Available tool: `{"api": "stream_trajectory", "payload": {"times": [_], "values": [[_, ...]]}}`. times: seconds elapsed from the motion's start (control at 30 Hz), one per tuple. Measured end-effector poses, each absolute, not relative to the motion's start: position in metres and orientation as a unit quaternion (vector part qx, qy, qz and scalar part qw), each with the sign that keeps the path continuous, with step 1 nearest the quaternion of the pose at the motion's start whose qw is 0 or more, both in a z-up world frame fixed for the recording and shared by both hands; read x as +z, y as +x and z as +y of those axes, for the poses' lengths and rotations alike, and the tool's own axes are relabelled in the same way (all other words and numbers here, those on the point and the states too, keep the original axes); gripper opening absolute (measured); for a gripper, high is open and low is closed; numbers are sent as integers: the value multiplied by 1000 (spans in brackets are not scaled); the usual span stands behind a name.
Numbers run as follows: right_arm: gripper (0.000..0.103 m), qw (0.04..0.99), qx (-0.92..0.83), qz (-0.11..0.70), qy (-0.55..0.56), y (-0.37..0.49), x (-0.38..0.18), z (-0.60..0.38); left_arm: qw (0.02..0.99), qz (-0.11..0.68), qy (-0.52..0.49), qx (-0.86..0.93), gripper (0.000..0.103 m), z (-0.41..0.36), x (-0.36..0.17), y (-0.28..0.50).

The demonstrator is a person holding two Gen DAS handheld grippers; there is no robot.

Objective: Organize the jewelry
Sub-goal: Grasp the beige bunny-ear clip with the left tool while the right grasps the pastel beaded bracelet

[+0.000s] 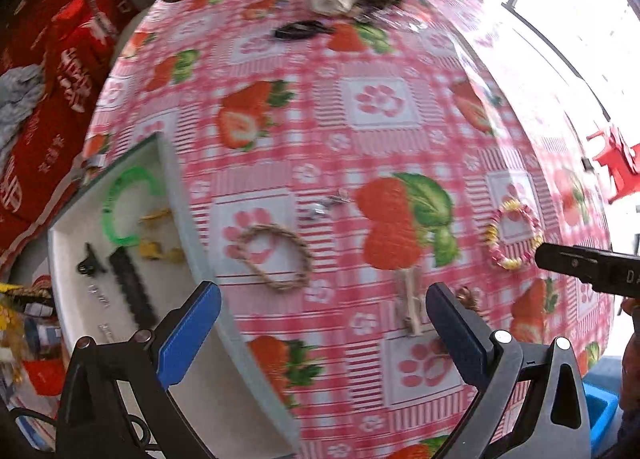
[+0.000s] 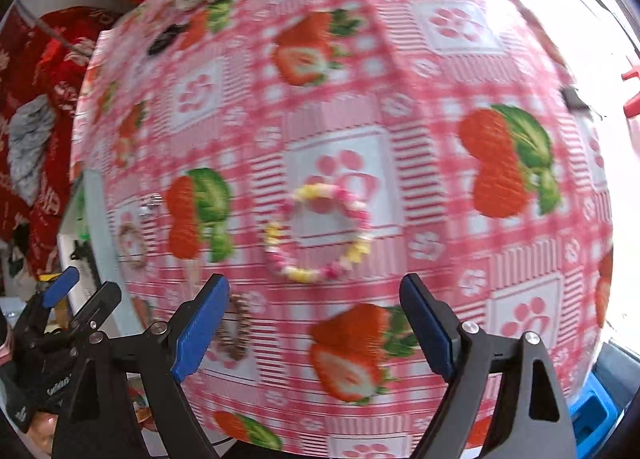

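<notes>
Pink and yellow beads make the bracelet, which lies flat on the counter, well apart from the white tray at its left edge. Being a ring, it has no real long axis and points nowhere. The right gripper hovers just before it, fingers wide apart and empty; the left gripper is also spread, holding nothing. I judge that thin beads may slip from the fingers, or the plastic cloth may be pinched too.
</notes>
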State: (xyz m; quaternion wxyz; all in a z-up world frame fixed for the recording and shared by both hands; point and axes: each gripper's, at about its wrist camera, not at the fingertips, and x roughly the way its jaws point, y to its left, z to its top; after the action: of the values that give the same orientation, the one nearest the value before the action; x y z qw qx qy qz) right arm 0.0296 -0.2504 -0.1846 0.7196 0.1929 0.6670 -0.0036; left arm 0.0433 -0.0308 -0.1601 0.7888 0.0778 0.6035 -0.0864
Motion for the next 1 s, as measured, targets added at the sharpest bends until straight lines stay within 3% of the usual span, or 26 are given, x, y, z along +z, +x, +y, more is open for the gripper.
{"api": "stream_trajectory", "payload": {"times": [0.37,0.43,0.77,0.83,1.0], "values": [[89,720,-24,671,174,26,-197,-274,759,634,112,-101,103,-60,-191,34],[89,722,-27,671,167,27,-198,-275,754,639,116,-96,94,-63,-196,35],[89,729,-24,671,134,36,-206,-274,741,654,118,-96,94,-71,-210,36],[89,731,-26,671,125,40,-208,-270,737,657,119,-98,81,-72,-213,37],[89,735,-27,670,102,47,-212,-261,735,662,112,-99,81,-75,-217,33]]}}
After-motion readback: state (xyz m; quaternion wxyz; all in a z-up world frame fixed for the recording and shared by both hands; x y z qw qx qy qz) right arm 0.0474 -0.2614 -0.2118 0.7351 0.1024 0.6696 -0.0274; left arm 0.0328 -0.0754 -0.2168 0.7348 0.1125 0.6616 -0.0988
